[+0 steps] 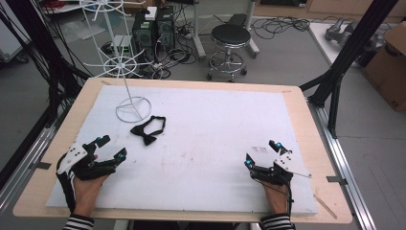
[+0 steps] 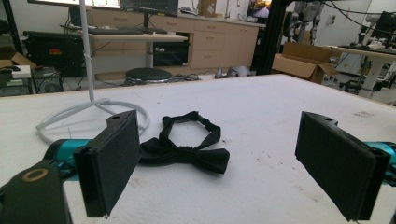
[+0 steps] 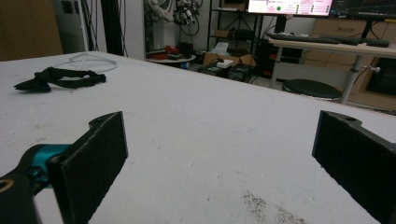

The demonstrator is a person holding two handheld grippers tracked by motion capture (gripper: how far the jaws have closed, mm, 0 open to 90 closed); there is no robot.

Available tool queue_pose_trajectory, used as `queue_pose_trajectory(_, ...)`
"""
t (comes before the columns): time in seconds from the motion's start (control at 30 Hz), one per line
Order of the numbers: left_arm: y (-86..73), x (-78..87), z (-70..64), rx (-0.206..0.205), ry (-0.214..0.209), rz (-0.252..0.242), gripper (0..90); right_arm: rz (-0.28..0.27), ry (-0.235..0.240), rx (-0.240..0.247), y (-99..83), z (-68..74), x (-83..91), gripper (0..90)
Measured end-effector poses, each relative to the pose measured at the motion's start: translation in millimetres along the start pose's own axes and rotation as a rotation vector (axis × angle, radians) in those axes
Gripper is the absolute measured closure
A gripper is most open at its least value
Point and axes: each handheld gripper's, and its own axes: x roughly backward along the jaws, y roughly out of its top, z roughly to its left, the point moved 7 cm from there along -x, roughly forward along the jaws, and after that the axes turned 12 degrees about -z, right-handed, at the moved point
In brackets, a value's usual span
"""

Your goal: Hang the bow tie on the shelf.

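A black bow tie [image 1: 148, 130] with its looped strap lies on the white table cover, left of centre and just in front of the base of a white wire stand [image 1: 132, 108]. My left gripper [image 1: 111, 146] rests near the front left, open, with nothing between its jaws. In the left gripper view the bow tie [image 2: 189, 148] lies a short way ahead, beside the stand's ring base [image 2: 88, 116]. At the front right my right gripper [image 1: 261, 153] is open with nothing between its jaws. From the right gripper view the bow tie [image 3: 56, 78] is far off at the upper left.
The white cover [image 1: 206, 129] lies over a wooden table [image 1: 306, 120]. The tall wire stand rises at the back left. Beyond the table stand a black stool [image 1: 230, 40], computer towers and cables on the floor. A black frame post [image 1: 344, 52] stands at the right.
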Motion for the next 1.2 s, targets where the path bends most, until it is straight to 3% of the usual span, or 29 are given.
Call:
queue_pose_trajectory(0.33,12.3,-14.1,-2.0,-0.045,-0.032,0.087,14.6,0.005,0.002,-0.002,-0.3,1.6,0.2,2.3)
queue_pose_trajectory(0.43,19.9,-26.3,-3.0,-0.08,-0.048,0.134,14.6,0.004,0.001,-0.003,-0.2,1.3,0.1,2.3)
queue_pose_trajectory(0.63,29.2,-44.7,-5.7,-0.107,-0.072,0.2,14.6,0.004,0.002,-0.001,-0.2,1.2,0.1,2.3)
queue_pose_trajectory(1.07,25.2,-75.3,-8.3,-0.119,-0.1,0.326,15.2,0.0,0.002,-0.002,0.0,0.5,0.5,2.3)
queue_pose_trajectory(1.1,23.8,-80.5,-7.6,-0.149,-0.098,0.36,15.2,0.0,0.001,-0.003,0.0,0.4,0.4,2.3)
queue_pose_trajectory(1.2,23.1,-84.3,-7.3,-0.155,-0.1,0.379,15.2,-0.001,-0.001,-0.004,0.0,0.1,0.3,2.3)
